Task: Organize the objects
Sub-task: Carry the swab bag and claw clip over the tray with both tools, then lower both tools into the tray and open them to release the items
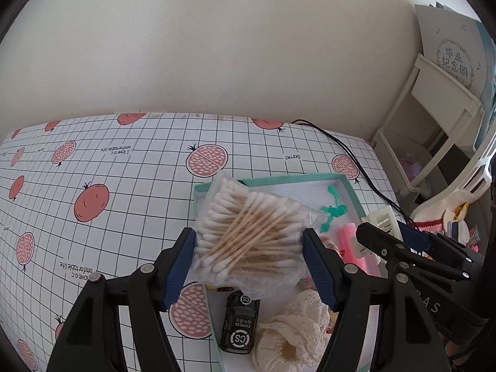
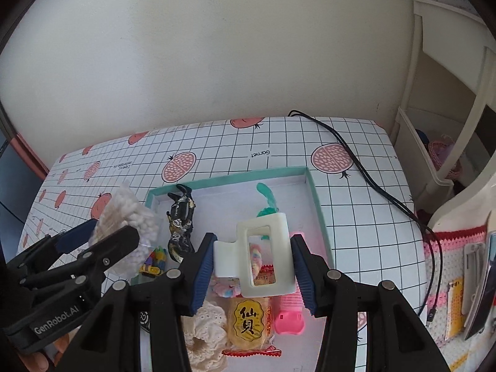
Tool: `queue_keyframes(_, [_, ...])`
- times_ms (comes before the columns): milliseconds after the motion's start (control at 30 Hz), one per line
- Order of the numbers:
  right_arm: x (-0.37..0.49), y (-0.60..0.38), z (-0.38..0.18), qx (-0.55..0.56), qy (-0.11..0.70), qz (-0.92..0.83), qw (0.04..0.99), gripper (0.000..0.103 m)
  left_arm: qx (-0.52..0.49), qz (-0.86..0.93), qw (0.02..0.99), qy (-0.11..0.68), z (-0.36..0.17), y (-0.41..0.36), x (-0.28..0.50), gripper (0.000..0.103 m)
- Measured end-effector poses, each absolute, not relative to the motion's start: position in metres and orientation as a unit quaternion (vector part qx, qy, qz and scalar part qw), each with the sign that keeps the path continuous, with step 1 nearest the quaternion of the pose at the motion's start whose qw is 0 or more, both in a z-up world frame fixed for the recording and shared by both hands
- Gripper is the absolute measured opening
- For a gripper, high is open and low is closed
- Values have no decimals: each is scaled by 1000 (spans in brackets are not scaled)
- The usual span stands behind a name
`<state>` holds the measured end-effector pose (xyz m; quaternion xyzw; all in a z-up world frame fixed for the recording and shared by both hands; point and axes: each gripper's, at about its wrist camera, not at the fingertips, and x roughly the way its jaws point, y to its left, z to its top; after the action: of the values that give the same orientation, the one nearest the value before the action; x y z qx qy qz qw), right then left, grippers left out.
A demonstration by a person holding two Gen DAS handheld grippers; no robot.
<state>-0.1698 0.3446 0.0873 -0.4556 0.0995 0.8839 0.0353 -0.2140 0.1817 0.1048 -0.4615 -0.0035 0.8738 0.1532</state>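
My left gripper (image 1: 249,241) is shut on a clear bag of cotton swabs (image 1: 248,226), held above the left end of a teal-rimmed tray (image 1: 279,179). My right gripper (image 2: 252,248) is shut on a white hair claw clip (image 2: 263,257) over the tray's (image 2: 232,179) middle. In the tray lie a black toy car (image 1: 238,322), a cream scrunchie (image 2: 204,334), a yellow snack pack (image 2: 248,319), a pink roller (image 2: 290,310), a teal clip (image 2: 266,198), a black toy figure (image 2: 181,223) and a small colourful block toy (image 2: 155,257).
The table wears a grid cloth with pomegranate prints (image 1: 93,201). A black cable (image 2: 372,183) runs across its right side. A white shelf unit (image 1: 434,124) stands at the right, and a crocheted mat (image 2: 449,279) holds small items. A wall rises behind the table.
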Motion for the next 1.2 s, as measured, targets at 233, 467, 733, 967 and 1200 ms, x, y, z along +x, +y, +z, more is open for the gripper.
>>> queue_keyframes(233, [-175, 348, 69, -473, 104, 874, 40, 51, -488, 858, 158, 9, 87, 192, -213, 71])
queue_keyframes(467, [-179, 349, 56, -486, 106, 866, 45, 51, -512, 844, 161, 18, 71, 196, -216, 71])
queue_keyframes(733, [-181, 350, 48, -493, 108, 862, 47, 50, -521, 838, 158, 30, 61, 199, -216, 71])
queue_keyframes(967, [-182, 349, 48, -495, 107, 861, 46, 50, -524, 836, 161, 29, 62, 195, -216, 71])
queue_keyframes(1200, [-182, 347, 50, -496, 104, 861, 44, 50, -531, 831, 164, 15, 64, 190, -219, 71])
